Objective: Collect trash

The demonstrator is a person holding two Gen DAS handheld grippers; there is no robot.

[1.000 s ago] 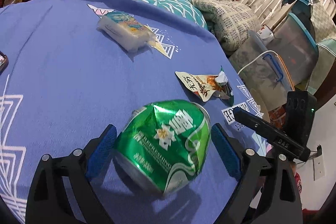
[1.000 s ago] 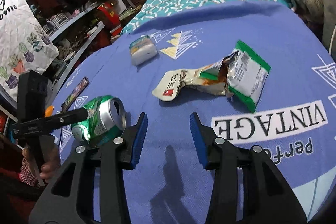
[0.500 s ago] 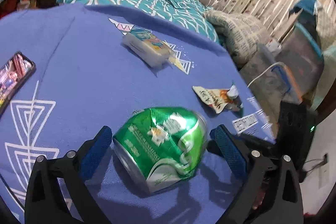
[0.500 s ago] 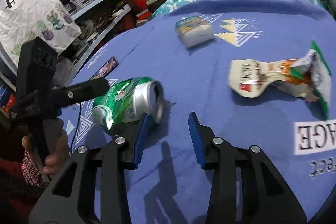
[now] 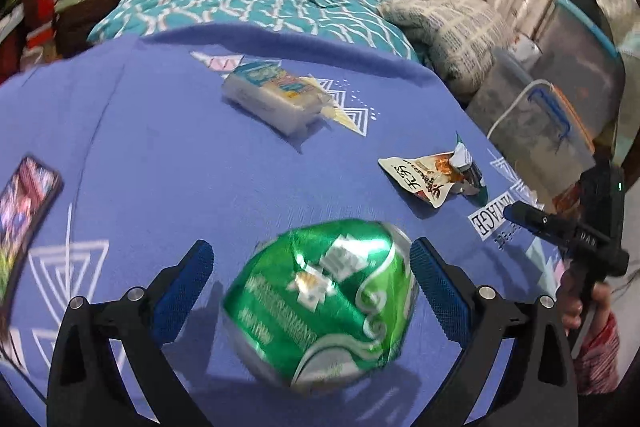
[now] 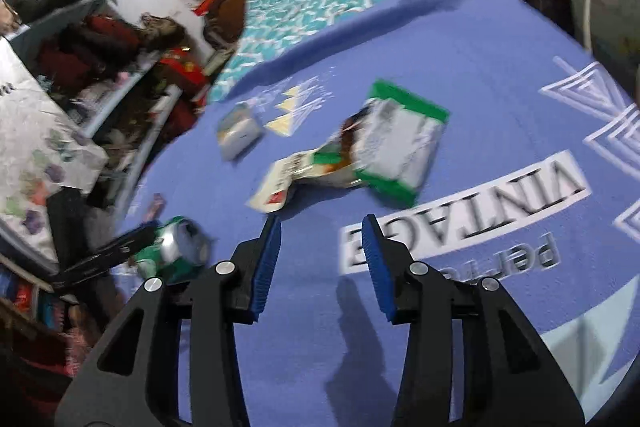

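Purple cloth (image 5: 168,155) covers the whole work surface, printed with white triangles and the word VINTAGE. On it, the dented green can (image 5: 320,299) lies on its side between the wide-open jaws of the left gripper (image 5: 308,279); the right pad looks close to its end, though blur hides any contact. The torn snack wrapper (image 6: 352,163) and the small white packet (image 6: 238,131) lie farther off. Only the left wrist view shows a phone (image 5: 24,211) at the cloth's edge. Only the right wrist view shows the right gripper (image 6: 320,259) with its jaws partly open over bare cloth, nothing between them.
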